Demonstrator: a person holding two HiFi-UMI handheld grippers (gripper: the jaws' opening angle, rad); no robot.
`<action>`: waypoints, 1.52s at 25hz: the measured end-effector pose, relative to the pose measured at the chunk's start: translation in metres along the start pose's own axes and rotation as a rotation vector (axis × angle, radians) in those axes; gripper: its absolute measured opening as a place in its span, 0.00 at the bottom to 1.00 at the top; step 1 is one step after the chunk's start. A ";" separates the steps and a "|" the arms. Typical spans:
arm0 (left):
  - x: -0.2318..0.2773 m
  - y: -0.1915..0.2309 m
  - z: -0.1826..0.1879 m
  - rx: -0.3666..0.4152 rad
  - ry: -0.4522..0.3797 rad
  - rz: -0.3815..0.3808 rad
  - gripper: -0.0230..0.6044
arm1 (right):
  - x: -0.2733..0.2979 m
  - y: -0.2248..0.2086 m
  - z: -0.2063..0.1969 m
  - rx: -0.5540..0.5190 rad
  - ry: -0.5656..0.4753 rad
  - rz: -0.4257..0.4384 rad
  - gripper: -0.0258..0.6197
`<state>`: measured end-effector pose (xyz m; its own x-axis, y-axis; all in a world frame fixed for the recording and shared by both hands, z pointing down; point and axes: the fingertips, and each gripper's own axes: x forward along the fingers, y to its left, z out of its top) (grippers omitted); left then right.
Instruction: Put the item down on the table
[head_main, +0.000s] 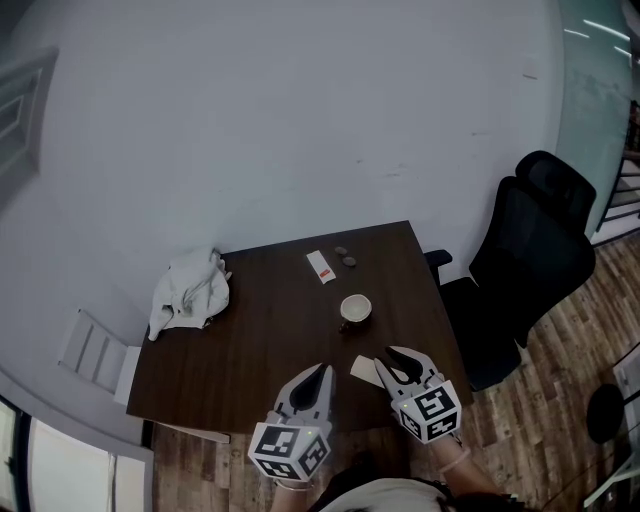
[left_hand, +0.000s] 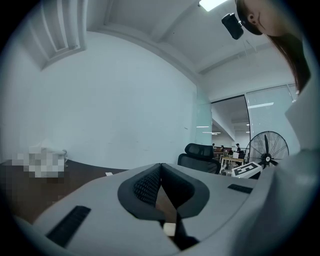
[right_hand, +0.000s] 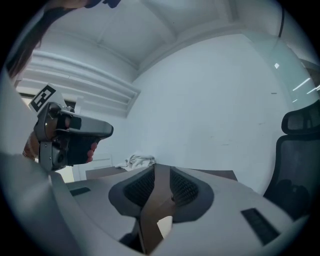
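Observation:
A small beige card (head_main: 364, 369) lies flat on the dark wooden table (head_main: 270, 340), near its front edge. My right gripper (head_main: 397, 360) hovers just right of the card, its left tip close to the card's edge. In the right gripper view, my right gripper (right_hand: 161, 167) shows a narrow gap between its pads. Only the brown tabletop shows through that gap, and nothing is gripped. My left gripper (head_main: 322, 370) is left of the card over the front of the table. Its tips meet in the left gripper view (left_hand: 160, 166), with nothing held.
Farther back on the table stand a cup (head_main: 355, 310), a white packet with a red mark (head_main: 320, 266) and two small dark discs (head_main: 346, 257). A crumpled white cloth (head_main: 190, 290) lies at the left corner. A black office chair (head_main: 530, 270) stands to the right of the table.

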<state>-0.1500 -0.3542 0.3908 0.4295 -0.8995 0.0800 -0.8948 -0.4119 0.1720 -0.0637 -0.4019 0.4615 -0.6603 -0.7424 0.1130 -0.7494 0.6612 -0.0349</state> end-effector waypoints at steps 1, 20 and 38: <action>0.000 -0.002 0.000 0.001 -0.002 0.000 0.07 | -0.005 0.001 0.004 -0.004 -0.007 -0.004 0.20; -0.003 -0.027 -0.006 -0.017 0.006 0.009 0.07 | -0.065 -0.001 0.055 -0.011 -0.100 -0.024 0.05; 0.011 -0.034 -0.004 0.021 0.011 -0.033 0.07 | -0.071 -0.023 0.063 -0.024 -0.107 -0.092 0.05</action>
<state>-0.1146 -0.3500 0.3897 0.4596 -0.8840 0.0852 -0.8827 -0.4440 0.1540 -0.0028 -0.3716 0.3922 -0.5912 -0.8065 0.0077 -0.8065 0.5912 -0.0049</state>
